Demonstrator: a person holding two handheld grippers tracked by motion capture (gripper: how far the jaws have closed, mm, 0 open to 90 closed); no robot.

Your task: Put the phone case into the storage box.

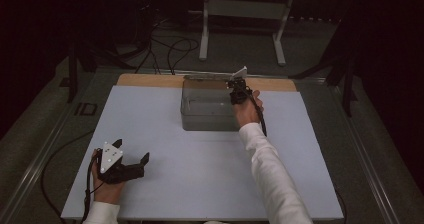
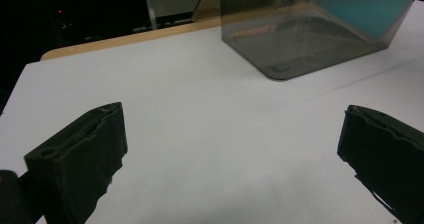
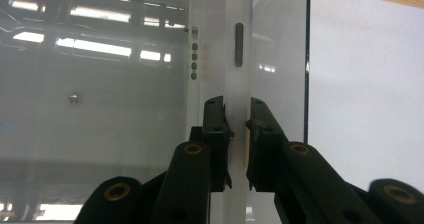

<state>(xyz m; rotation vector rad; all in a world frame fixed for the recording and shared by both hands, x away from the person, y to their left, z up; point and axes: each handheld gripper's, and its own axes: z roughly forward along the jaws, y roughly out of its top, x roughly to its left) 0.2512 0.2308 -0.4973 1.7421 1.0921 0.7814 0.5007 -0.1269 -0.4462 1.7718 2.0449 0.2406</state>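
Observation:
A clear plastic box (image 1: 207,109) stands at the far middle of the white table (image 1: 200,179). My right gripper (image 1: 236,88) reaches over the box's right wall near its far corner. In the right gripper view the two black jaws of my right gripper (image 3: 237,119) are shut on the box's pale rim (image 3: 239,59), one jaw inside and one outside. My left gripper (image 1: 131,152) rests low at the near left of the table, open, with nothing between its jaws. From the left gripper (image 2: 233,113) the box (image 2: 310,29) stands farther off at the upper right.
A wooden strip (image 1: 150,80) runs along the table's far edge. Behind the table, a metal stand (image 1: 240,14) and loose cables (image 1: 172,49) are on the dark floor. Bare white surface lies between the two hands and to the right of the box.

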